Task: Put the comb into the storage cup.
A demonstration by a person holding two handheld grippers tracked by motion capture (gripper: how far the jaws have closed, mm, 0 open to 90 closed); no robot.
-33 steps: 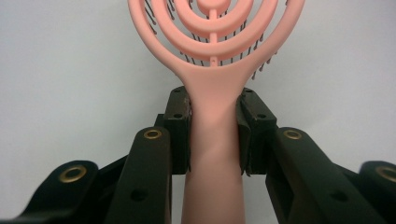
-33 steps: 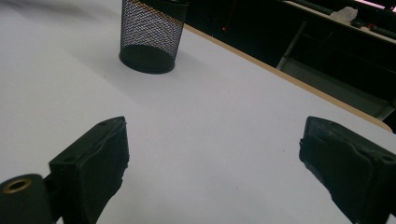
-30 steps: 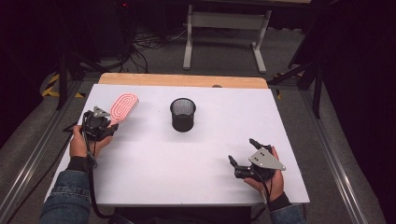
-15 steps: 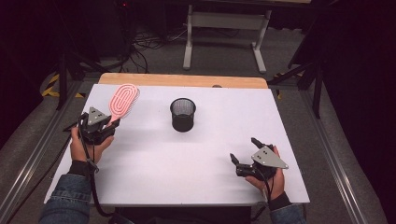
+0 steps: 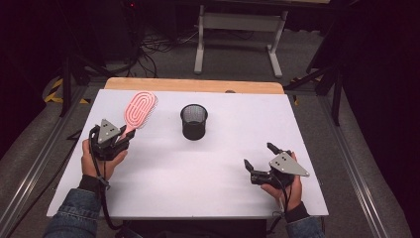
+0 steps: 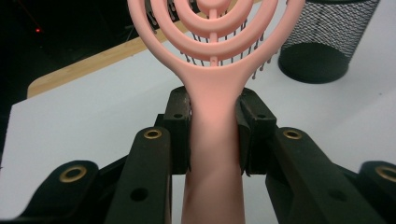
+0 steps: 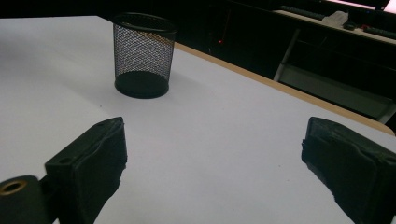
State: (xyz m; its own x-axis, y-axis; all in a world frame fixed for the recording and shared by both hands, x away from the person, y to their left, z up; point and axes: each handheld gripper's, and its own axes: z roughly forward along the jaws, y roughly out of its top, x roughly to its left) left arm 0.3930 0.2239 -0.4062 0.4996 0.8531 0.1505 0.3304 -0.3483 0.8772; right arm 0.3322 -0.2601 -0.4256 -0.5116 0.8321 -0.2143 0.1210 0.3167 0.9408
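A pink hairbrush (image 5: 139,110) with an oval ringed head is held above the table's left side, its head tilted up and away. My left gripper (image 5: 124,136) is shut on its handle; in the left gripper view both pads press the pink handle (image 6: 214,116) from either side, with the bristles facing away. A black mesh cup (image 5: 193,121) stands upright in the middle of the white table (image 5: 213,173), to the right of the brush; it also stands at the left gripper view's upper right (image 6: 324,39). My right gripper (image 5: 258,156) rests low near the front right, open and holding nothing, pointing toward the mesh cup (image 7: 143,53).
A wooden strip (image 5: 193,85) runs along the table's far edge. Behind it stand a grey metal stand (image 5: 237,29) and cables on the dark floor. Metal rails (image 5: 356,163) run along both sides of the table.
My left gripper has carried the hairbrush a little toward the near side and slightly up, the brush head lifting and tilting. My right gripper has stayed in place.
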